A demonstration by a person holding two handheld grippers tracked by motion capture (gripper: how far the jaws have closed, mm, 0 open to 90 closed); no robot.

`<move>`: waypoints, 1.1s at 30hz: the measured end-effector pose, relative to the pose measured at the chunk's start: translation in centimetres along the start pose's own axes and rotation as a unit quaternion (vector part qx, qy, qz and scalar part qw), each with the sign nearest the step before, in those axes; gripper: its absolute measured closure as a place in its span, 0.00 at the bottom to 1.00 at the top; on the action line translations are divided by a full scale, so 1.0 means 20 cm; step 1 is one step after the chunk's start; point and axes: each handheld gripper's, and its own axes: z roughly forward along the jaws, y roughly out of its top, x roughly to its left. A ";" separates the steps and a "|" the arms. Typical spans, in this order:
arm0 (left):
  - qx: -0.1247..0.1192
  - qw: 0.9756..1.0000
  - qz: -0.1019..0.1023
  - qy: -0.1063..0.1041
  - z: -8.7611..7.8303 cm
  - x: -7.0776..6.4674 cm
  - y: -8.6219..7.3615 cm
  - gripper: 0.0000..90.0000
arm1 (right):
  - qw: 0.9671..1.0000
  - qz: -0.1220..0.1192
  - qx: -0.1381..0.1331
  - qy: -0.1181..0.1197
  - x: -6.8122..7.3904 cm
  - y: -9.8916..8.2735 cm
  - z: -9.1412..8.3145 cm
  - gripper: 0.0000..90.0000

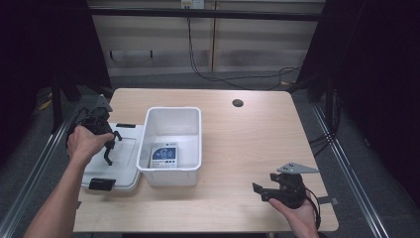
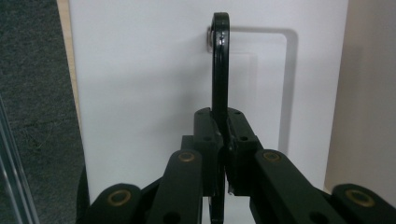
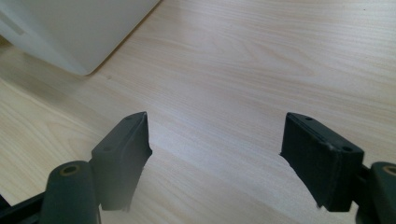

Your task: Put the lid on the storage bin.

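Pale wood grain covers the table (image 1: 247, 144), which stands before a grey wall with cables trailing down it. On the left half sits a white open bin (image 1: 173, 115) holding a small printed box (image 1: 165, 155) at its near end; the print is too small to read. Just left of the bin, touching its side, the white lid (image 1: 126, 153) lies flat, black latches at its near and far edges. The left tongs (image 2: 223, 140) are clamped tight on the lid's black handle (image 2: 220, 65), which stands up on edge between the jaws. The right tongs (image 3: 215, 140) gape wide with nothing between them, hovering low over bare wood near the table's front right, well apart from the bin. Judging by this, the box is already packed and the lid is gripped but not yet lifted; carrying it over and seating it on the bin remains. The handle's lower end is hidden behind the jaws, and the lid's left edge is covered by the person's hand in the high view.
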 end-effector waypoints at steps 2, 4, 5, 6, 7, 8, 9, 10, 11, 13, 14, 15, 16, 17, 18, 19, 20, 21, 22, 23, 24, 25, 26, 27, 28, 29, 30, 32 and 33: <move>-0.005 1.000 -0.002 0.000 -0.01 0.01 -0.01 0.95 | 1.000 0.000 0.000 0.000 0.00 0.00 0.00 0.26; -0.003 1.000 -0.002 -0.002 -0.01 0.02 -0.01 0.95 | 1.000 0.001 0.000 0.000 0.00 0.00 0.00 0.26; -0.002 1.000 0.001 -0.005 -0.02 0.03 -0.01 0.94 | 1.000 0.001 0.000 -0.001 0.00 0.00 0.00 0.26; -0.001 1.000 -0.001 -0.004 -0.03 0.03 -0.01 0.94 | 1.000 0.001 0.000 -0.001 0.00 0.00 0.00 0.26; -0.001 1.000 0.000 -0.004 -0.03 0.04 -0.02 0.94 | 1.000 0.001 0.000 -0.001 0.00 0.00 0.00 0.26; -0.002 1.000 0.001 -0.001 -0.04 0.04 -0.02 0.94 | 1.000 0.001 0.000 -0.001 0.00 0.00 0.00 0.26; -0.004 1.000 0.000 -0.001 -0.04 0.05 -0.02 0.95 | 1.000 0.001 0.000 -0.001 0.00 0.00 0.00 0.26; -0.001 1.000 0.000 -0.003 -0.04 0.05 -0.02 0.95 | 1.000 0.001 0.000 -0.001 0.00 0.00 0.00 0.26; -0.003 1.000 -0.002 -0.001 -0.05 0.05 -0.02 0.95 | 1.000 0.002 0.000 -0.001 0.00 0.00 0.00 0.26; 0.000 1.000 0.002 -0.001 -0.06 0.06 -0.03 0.95 | 1.000 0.002 0.000 -0.001 0.00 0.00 0.00 0.26; -0.002 1.000 0.001 -0.002 -0.06 0.06 -0.03 0.95 | 1.000 0.002 0.000 -0.001 0.00 0.00 0.00 0.25; -0.002 1.000 0.000 0.000 -0.06 0.06 -0.03 0.95 | 1.000 0.000 -0.001 -0.001 0.00 0.00 0.00 0.25; -0.001 1.000 0.002 0.001 -0.07 0.07 -0.03 0.95 | 1.000 0.000 -0.001 -0.001 0.00 0.00 0.00 0.25; -0.002 1.000 0.002 -0.001 -0.07 0.07 -0.03 0.95 | 1.000 0.000 -0.001 -0.001 0.00 0.00 0.00 0.25; 0.002 1.000 0.003 -0.003 -0.07 0.07 -0.03 0.95 | 1.000 0.002 0.000 -0.001 0.00 0.00 0.00 0.25; 0.003 1.000 0.006 -0.002 -0.08 0.07 -0.03 0.95 | 1.000 0.002 0.000 -0.001 0.00 0.00 0.00 0.25; 0.002 1.000 0.008 -0.002 -0.08 0.07 -0.03 0.95 | 1.000 0.001 -0.001 -0.001 0.00 0.00 0.00 0.25; 0.001 1.000 0.007 -0.003 -0.09 0.07 -0.04 0.95 | 1.000 0.002 0.000 -0.001 0.00 0.00 0.00 0.25; 0.000 1.000 0.009 -0.002 -0.09 0.07 -0.04 0.95 | 1.000 0.002 0.000 -0.001 0.00 0.00 0.00 0.25; -0.004 1.000 0.006 -0.004 -0.10 0.07 -0.04 0.95 | 1.000 0.002 0.000 -0.001 0.00 0.00 0.00 0.25; -0.002 1.000 0.006 -0.006 -0.10 0.07 -0.04 0.95 | 1.000 0.002 0.000 -0.001 0.00 0.00 0.00 0.25; -0.005 1.000 -0.001 -0.004 -0.11 0.08 -0.04 0.95 | 1.000 0.002 0.000 -0.001 0.00 0.00 0.00 0.25; -0.008 1.000 -0.004 -0.003 -0.11 0.08 -0.04 0.95 | 1.000 0.002 0.001 -0.001 0.00 0.00 0.00 0.25; -0.007 1.000 -0.002 -0.005 -0.12 0.08 -0.04 0.95 | 1.000 0.002 0.001 -0.001 0.00 0.00 0.00 0.25; -0.011 1.000 -0.004 -0.006 -0.12 0.08 -0.04 0.95 | 1.000 0.002 0.001 -0.002 0.00 0.00 0.00 0.25; -0.012 1.000 -0.003 -0.009 -0.13 0.08 -0.04 0.95 | 1.000 0.001 -0.001 -0.001 0.00 0.00 0.00 0.25; -0.011 1.000 -0.002 -0.011 -0.13 0.09 -0.04 0.95 | 1.000 0.002 0.000 -0.002 0.00 0.00 0.00 0.25; -0.011 1.000 0.003 -0.009 -0.14 0.09 -0.04 0.95 | 1.000 0.002 0.001 -0.001 0.00 0.00 0.00 0.25; -0.010 1.000 0.007 -0.006 -0.15 0.09 -0.04 0.95 | 1.000 0.002 0.002 -0.001 0.00 0.00 0.00 0.25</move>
